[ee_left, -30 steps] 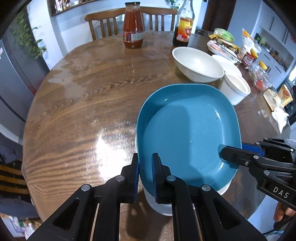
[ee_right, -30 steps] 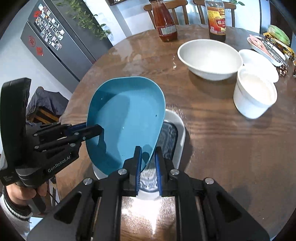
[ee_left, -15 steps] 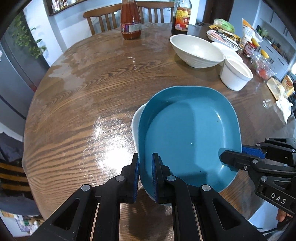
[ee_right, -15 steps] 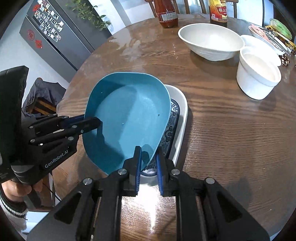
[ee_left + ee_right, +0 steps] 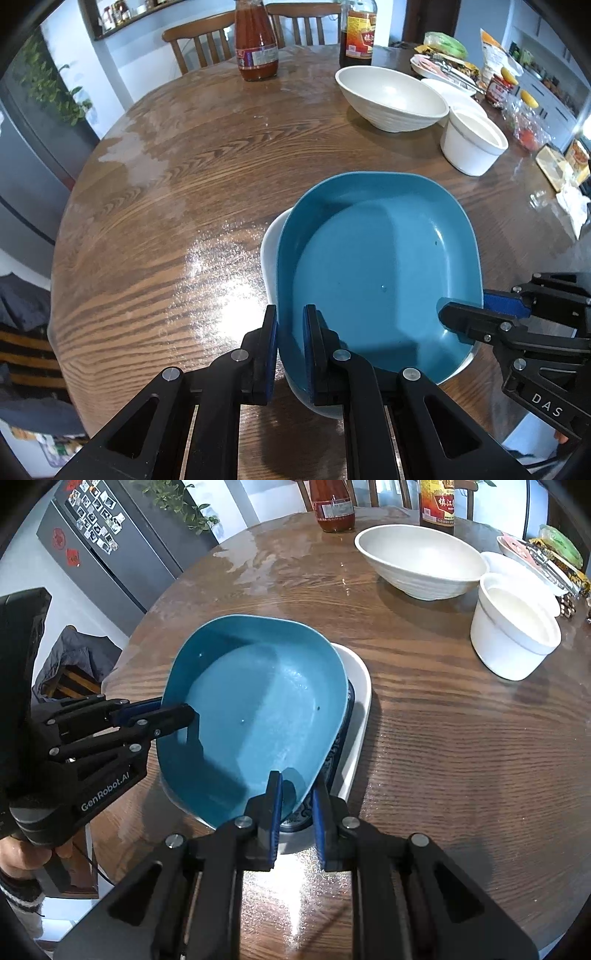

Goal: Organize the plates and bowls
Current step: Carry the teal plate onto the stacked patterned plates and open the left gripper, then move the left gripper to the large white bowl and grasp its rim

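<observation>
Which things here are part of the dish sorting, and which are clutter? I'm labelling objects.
Part of the job:
blue plate
patterned white plate beneath it
wide white bowl
small white bowl

Just lying about:
red sauce bottle
dark sauce bottle
snack packets

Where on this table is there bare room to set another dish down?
The widest bare stretch of table runs left of the blue plate, up to the red sauce jar. A narrower strip lies right of the white platter, below the white cup. The far right edge is crowded.
</observation>
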Available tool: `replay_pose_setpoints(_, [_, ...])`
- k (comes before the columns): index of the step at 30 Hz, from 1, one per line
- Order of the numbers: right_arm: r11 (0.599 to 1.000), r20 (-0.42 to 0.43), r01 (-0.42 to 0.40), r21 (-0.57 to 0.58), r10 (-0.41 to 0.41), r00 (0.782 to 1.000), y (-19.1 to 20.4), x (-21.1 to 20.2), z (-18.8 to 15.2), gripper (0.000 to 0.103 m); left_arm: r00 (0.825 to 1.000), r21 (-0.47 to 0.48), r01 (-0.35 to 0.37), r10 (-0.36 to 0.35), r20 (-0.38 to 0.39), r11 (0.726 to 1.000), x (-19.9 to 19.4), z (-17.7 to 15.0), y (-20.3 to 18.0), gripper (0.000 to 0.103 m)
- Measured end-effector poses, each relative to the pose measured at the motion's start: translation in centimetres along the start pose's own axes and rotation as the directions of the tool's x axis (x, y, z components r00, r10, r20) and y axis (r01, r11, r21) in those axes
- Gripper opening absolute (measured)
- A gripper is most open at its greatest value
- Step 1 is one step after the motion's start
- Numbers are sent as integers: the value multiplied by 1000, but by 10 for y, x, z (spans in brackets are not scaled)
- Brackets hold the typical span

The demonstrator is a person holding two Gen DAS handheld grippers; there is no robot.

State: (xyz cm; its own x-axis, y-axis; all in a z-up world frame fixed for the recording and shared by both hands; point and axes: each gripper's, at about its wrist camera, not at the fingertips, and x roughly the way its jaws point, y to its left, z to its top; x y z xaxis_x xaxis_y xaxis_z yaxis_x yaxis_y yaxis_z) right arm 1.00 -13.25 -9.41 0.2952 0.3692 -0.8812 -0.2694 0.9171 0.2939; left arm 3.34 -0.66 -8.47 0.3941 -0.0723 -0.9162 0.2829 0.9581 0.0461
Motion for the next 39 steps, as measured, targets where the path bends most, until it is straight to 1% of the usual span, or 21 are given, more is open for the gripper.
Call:
replay_pose_setpoints(5, [1000, 1, 17, -9, -17, 1000, 1, 2, -1, 18, 1000, 10, -7, 7, 1, 1000, 0, 0, -3, 10])
replay_pose_setpoints(11, [998, 17, 51, -33, -50, 999, 2, 0, 0, 18, 999, 40, -35, 35, 6, 999, 1, 0, -9, 10])
replay_pose_setpoints(17, [998, 29, 63, -29, -62, 998, -2, -2, -2, 17, 999, 41, -35, 35, 3, 999, 2, 3, -11, 10])
replay_pose_setpoints(18, [997, 35, 68, -33, -67, 997, -2, -3, -2, 18, 999, 37, -32, 32, 1, 999, 3, 3, -10, 10])
replay_pose_setpoints(20, [997, 48, 72, -39, -70, 996, -1, -6, -2, 22, 1000, 29, -24, 24, -1, 999, 2, 4, -9, 16])
replay_pose_setpoints(21, [996, 56, 75, -42, -72, 996, 0, -8, -2, 25, 1000, 24, -20, 20, 1, 1000, 1, 4, -7, 21])
replay_pose_setpoints(22, [995, 66, 82, -47, -79, 995, 1, -10, -2, 26, 1000, 21, -23, 23, 6, 1000, -1, 4, -6, 31])
replay_pose_setpoints(23, [994, 80, 95, -54, -91, 993, 3, -13, -2, 33, 1000, 20, -25, 25, 11, 999, -2, 5, -6, 38])
replay_pose_setpoints(24, [992, 93, 109, -61, -104, 990, 4, -16, -1, 40, 999, 17, -26, 26, 19, 1000, -5, 5, -5, 54])
replay_pose_setpoints(25, [990, 109, 126, -67, -118, 987, 4, -19, 0, 43, 999, 13, -25, 25, 27, 1000, -7, 6, -4, 66])
replay_pose_setpoints(26, [988, 122, 139, -71, -130, 984, 4, -22, 1, 46, 999, 9, -25, 24, 36, 1000, -9, 6, -3, 68])
replay_pose_setpoints(29, [986, 149, 153, -61, -142, 979, 0, -30, 6, 47, 998, 2, -25, 25, 61, 1000, -18, 10, 0, 69])
replay_pose_setpoints(31, [987, 162, 154, -52, -144, 976, -4, -35, 9, 51, 997, -8, -15, 16, 72, 1000, -22, 13, 2, 69])
replay_pose_setpoints(32, [986, 168, 158, -50, -148, 975, -6, -38, 9, 55, 997, -13, -11, 12, 76, 1000, -24, 15, 3, 71])
replay_pose_setpoints(34, [985, 183, 168, -45, -157, 970, -9, -43, 10, 62, 997, -22, -1, 3, 82, 1000, -26, 20, 4, 85])
replay_pose_setpoints(35, [984, 193, 173, -43, -161, 968, -10, -46, 11, 68, 996, -28, 7, -5, 86, 1000, -28, 23, 4, 85])
replay_pose_setpoints(39, [978, 237, 206, -25, -194, 952, -17, -59, 13, 84, 996, -32, 41, -38, 84, 999, -29, 35, 0, 86])
